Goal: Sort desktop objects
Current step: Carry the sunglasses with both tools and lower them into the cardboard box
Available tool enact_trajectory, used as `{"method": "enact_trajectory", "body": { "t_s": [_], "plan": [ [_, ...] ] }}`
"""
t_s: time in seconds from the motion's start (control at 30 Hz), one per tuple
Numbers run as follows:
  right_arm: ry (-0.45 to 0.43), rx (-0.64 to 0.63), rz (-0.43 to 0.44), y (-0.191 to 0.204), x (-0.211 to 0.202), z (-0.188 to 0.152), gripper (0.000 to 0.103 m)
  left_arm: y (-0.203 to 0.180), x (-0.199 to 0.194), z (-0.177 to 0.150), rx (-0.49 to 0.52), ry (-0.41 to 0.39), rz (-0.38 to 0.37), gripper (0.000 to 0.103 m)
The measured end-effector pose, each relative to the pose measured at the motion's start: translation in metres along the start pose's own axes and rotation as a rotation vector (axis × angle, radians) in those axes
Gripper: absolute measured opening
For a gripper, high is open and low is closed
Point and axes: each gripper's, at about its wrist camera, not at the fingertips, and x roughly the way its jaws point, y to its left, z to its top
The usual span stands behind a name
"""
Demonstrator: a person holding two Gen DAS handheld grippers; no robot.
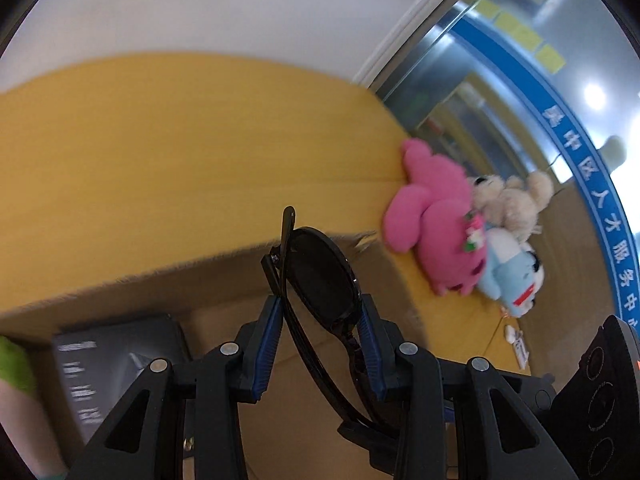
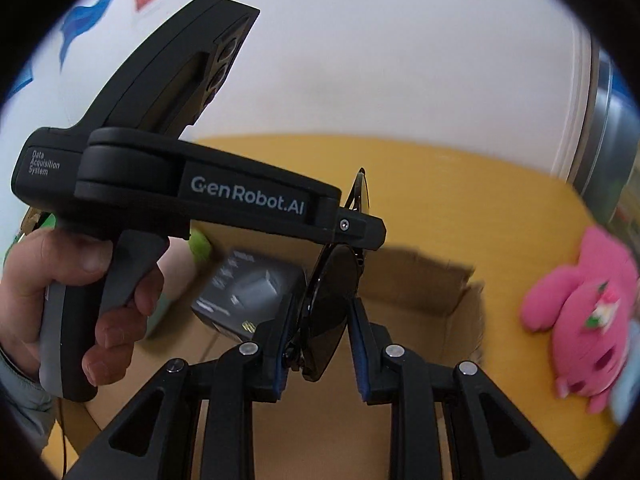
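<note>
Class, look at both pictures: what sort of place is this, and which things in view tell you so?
Probably an office or service centre. A yellow wooden desk stands by a white wall, next to a glass partition bearing a blue banner with Chinese writing and sticky notes. Plush toys and a cardboard box sit on it.
</note>
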Motion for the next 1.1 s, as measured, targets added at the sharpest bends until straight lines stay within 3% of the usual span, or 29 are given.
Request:
{"method": "enact_trajectory", "body": {
  "t_s": [0.17, 0.3, 0.47, 0.6, 0.67, 0.73, 0.8, 0.87, 1.07, 1.1],
  "plan": [
    [0.155, 0.050, -0.037, -0.012, 0.051, -0.022, 0.025, 0.011, 0.048, -0.016, -0.001, 0.086, 0.011, 0.034],
    [0.223, 0.077, -0.067, -0.020, 0.071, -0.038, 0.025, 0.010, 0.071, -0.024, -0.001, 0.150, 0.021, 0.034],
    [0.234, 0.083, -0.079, -0.020, 0.074, -0.043, 0.025, 0.009, 0.074, -0.022, -0.013, 0.160, 0.017, 0.035],
    [0.248, 0.076, -0.091, -0.015, 0.071, -0.046, 0.026, 0.004, 0.064, -0.025, -0.009, 0.161, 0.060, 0.039],
    [0.239, 0.065, -0.089, -0.010, 0.063, -0.047, 0.027, -0.007, 0.040, -0.027, 0.011, 0.103, 0.081, 0.040],
    [0.202, 0.038, -0.101, -0.002, 0.045, -0.046, 0.036, -0.012, 0.014, -0.028, 0.012, 0.048, 0.075, 0.045],
    [0.158, 0.006, -0.130, 0.008, 0.022, -0.045, 0.058, -0.023, -0.022, -0.032, 0.035, -0.025, 0.083, 0.050],
    [0.115, -0.016, -0.154, 0.018, -0.004, -0.048, 0.071, -0.036, -0.067, -0.043, 0.070, -0.113, 0.115, 0.054],
    [-0.033, -0.019, -0.156, 0.027, -0.081, -0.066, 0.077, -0.055, -0.200, -0.116, 0.174, -0.400, 0.245, 0.093],
    [-0.060, -0.021, -0.158, 0.045, -0.101, -0.087, 0.079, -0.059, -0.214, -0.130, 0.172, -0.435, 0.264, 0.101]
  ]
}}
